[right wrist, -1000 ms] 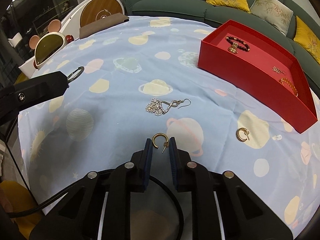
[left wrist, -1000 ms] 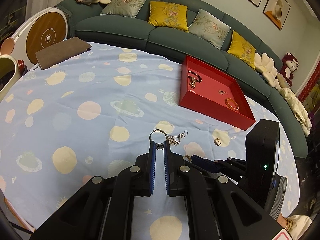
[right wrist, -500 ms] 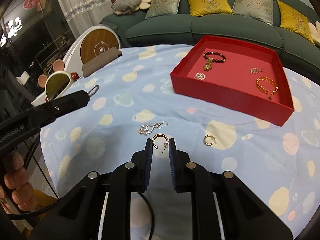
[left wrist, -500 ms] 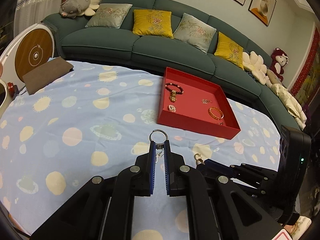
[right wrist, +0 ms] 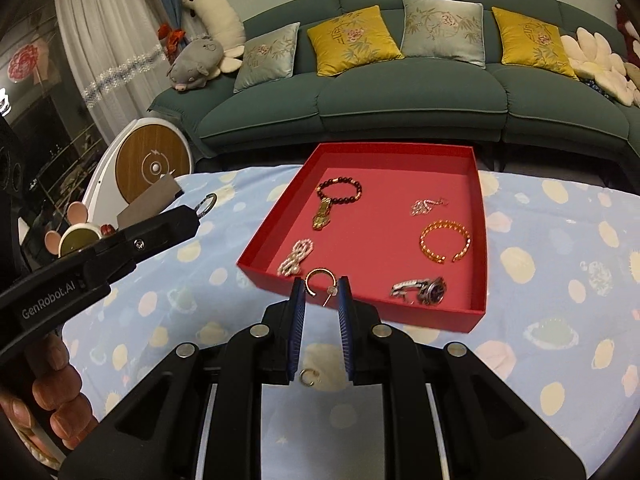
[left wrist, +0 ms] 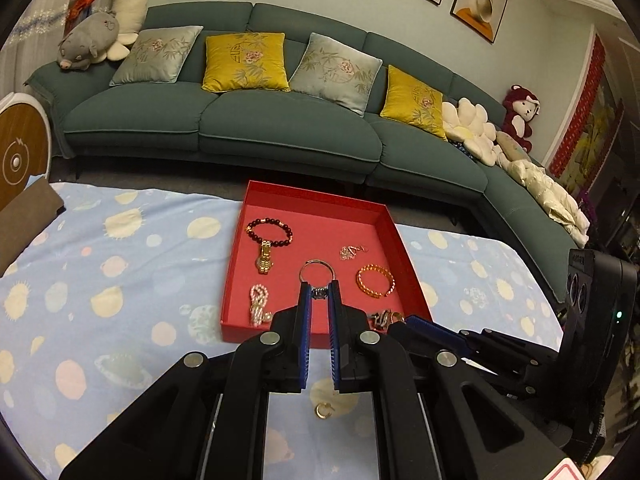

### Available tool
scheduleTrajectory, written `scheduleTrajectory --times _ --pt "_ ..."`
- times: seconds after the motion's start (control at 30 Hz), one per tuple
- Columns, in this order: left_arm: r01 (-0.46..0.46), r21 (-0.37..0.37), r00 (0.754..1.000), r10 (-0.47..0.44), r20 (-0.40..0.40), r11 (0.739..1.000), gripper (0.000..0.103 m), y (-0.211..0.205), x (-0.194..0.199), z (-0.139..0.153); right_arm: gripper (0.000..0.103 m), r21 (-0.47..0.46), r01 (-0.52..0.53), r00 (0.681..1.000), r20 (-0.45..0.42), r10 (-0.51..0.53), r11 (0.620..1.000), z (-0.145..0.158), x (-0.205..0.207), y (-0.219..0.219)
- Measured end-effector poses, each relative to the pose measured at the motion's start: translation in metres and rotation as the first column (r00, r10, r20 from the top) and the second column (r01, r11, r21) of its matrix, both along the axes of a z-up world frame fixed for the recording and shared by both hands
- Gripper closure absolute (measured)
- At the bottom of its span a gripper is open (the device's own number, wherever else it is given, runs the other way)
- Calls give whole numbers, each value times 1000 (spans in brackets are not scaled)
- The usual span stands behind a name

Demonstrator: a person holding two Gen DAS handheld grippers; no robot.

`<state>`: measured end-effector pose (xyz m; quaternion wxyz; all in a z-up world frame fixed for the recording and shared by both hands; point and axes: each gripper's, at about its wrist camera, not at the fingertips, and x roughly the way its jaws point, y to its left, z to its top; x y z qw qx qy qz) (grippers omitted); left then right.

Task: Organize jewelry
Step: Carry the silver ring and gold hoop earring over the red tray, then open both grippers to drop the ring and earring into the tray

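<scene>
My left claw (left wrist: 319, 293) is pinched on a silver ring (left wrist: 316, 271), held above the near half of the red tray (left wrist: 394, 236). My right claw (right wrist: 321, 294) is spread, with a gold hoop earring (right wrist: 318, 279) loose between its fingers over the tray's near wall. A second gold hoop (right wrist: 308, 377) lies on the spotted blue cloth (right wrist: 560, 248) just in front of the tray.

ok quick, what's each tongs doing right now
left tongs: shut on the silver ring.
right tongs: jaws apart, the gold hoop earring between them; cannot tell whether it is gripped.
</scene>
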<state>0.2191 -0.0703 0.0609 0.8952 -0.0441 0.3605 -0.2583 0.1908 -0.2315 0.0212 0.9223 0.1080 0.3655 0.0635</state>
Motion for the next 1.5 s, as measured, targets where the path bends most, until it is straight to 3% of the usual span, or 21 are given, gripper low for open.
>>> scheduleTrajectory --times 0.3,0.53,0.83,1.5 --pt "-2 7 1000 2 -27 1000 97 -3 64 -16 87 -13 84 996 13 -84 996 -4 57 -32" --pt "32 10 993 -31 -110 999 97 -13 96 -41 87 10 120 990 -72 -119 993 -33 88 -44" --pt "51 11 983 -48 -180 999 97 -28 108 -63 87 -33 95 987 -124 -98 995 -59 99 -38" --pt "47 57 978 -35 -206 997 97 -34 119 -88 87 -31 102 986 -127 -105 994 -69 108 -38"
